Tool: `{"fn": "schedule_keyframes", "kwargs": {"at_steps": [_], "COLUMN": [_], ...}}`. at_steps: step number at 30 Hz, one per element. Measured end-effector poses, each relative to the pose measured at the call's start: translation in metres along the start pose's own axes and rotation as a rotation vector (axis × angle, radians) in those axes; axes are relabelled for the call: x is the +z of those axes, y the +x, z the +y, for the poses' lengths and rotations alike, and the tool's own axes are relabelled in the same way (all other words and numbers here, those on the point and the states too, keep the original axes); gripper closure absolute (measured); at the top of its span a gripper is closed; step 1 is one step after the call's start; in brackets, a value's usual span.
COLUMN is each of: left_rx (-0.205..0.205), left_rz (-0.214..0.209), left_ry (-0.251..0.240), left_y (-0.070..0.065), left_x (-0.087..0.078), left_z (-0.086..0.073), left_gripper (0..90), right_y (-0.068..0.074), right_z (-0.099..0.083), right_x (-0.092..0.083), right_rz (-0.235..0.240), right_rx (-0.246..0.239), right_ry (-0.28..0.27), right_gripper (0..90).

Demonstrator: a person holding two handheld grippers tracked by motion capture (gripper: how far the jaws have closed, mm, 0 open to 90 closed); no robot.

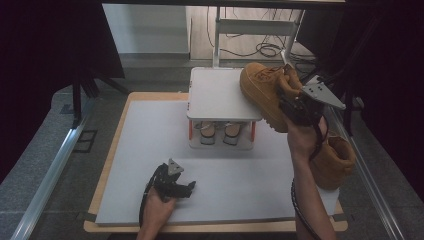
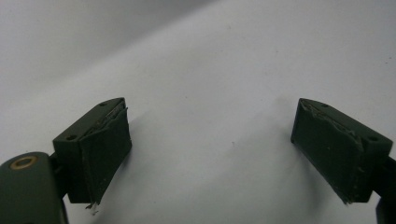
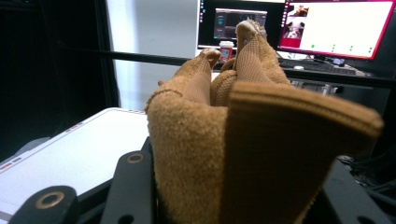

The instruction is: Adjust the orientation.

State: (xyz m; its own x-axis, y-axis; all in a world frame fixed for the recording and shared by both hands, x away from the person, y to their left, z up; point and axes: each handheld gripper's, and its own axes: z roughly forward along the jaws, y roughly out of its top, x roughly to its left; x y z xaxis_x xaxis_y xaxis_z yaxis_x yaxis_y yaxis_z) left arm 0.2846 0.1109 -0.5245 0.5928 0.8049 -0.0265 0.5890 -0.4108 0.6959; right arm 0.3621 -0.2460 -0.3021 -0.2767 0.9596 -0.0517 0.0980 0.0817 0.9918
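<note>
Tan boot (image 1: 262,92) clamped in right claw (image 1: 295,107), shoe rack (image 1: 220,95) holding sneakers (image 1: 220,132)

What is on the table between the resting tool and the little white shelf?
Nothing. In the high view, bare white table lies between the left tool and the shelf.

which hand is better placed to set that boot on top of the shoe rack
Right. The right gripper already clamps the boot at the rack top's edge; the left gripper rests open on the table.

Tan boot (image 1: 262,92), white rack top (image 1: 220,95), black fingers (image 2: 100,149)
</note>
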Motion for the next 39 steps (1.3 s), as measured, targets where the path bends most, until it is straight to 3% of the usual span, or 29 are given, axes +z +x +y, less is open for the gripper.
{"fn": "schedule_keyframes", "kwargs": {"at_steps": [18,31,39], "left_rx": [0.003,0.002,0.003], "left_rz": [0.001,0.0,0.001], "left_ry": [0.0,-0.001,-0.001], "left_y": [0.0,0.0,0.0], "left_x": [0.0,0.0,0.0], "left_z": [0.0,0.0,0.0], "left_gripper": [11.6,11.7,11.7], "right_y": [0.041,0.079,0.094], "right_z": [0.003,0.006,0.003], "right_x": [0.03,0.058,0.074], "right_rz": [0.078,0.144,0.159], "right_rx": [-0.011,-0.023,-0.008], "right_ry": [0.002,-0.005,0.0], "right_gripper": [56.4,56.3,56.1]}}
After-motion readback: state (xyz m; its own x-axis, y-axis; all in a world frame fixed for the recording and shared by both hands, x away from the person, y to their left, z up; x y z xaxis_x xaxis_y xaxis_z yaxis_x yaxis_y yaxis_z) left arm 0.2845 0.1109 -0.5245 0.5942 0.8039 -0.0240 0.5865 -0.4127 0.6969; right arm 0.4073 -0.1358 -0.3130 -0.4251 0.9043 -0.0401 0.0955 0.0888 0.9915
